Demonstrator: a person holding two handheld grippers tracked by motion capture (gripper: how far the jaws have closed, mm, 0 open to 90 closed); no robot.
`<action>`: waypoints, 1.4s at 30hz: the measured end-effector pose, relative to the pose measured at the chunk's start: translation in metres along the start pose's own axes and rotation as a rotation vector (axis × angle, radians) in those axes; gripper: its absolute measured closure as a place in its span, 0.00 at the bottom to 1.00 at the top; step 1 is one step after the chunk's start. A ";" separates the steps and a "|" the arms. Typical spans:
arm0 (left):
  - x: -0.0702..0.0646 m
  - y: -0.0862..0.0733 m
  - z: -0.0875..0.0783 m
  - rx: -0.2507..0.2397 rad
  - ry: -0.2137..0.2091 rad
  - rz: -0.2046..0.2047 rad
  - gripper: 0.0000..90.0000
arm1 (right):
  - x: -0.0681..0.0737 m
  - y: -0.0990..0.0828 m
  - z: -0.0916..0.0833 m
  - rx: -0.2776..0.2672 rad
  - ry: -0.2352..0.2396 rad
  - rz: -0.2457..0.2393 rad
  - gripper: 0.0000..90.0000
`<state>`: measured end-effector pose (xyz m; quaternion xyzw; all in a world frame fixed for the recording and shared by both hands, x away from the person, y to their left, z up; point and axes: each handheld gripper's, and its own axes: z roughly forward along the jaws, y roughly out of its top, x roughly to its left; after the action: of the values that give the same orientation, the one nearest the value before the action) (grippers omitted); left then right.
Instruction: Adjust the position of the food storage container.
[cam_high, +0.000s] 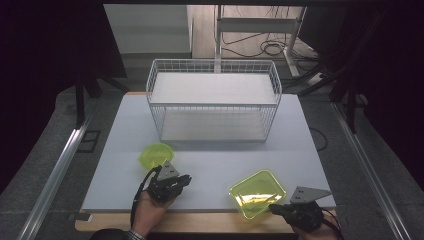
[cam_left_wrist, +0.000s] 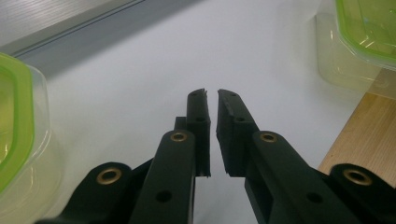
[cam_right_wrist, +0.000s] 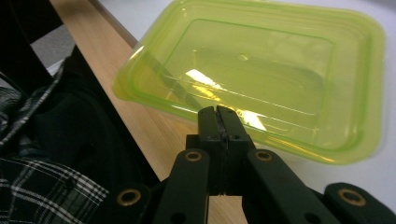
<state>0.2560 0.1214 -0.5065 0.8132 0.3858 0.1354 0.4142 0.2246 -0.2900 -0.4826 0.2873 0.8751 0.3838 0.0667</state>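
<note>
Just ahead of the right gripper (cam_right_wrist: 219, 112), whose jaws are pressed together on the near rim of the square green tray (cam_right_wrist: 261, 70), the tray tilts. Beside the left gripper (cam_left_wrist: 211, 95), jaws nearly together and empty, sits the round green-lidded tub (cam_high: 156, 154).
</note>
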 end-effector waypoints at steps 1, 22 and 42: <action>0.000 0.000 0.000 0.000 0.000 0.000 0.93 | 0.000 0.001 0.001 -0.002 0.007 0.002 0.99; 0.001 -0.002 0.003 0.020 0.004 0.004 0.93 | -0.020 0.059 0.056 0.026 -0.009 -0.072 0.99; -0.001 -0.003 0.008 0.052 -0.002 0.016 0.92 | -0.078 0.067 0.053 0.002 -0.212 0.083 0.99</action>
<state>0.2583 0.1169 -0.5137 0.8269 0.3821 0.1280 0.3922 0.3370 -0.2633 -0.4805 0.3623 0.8509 0.3526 0.1425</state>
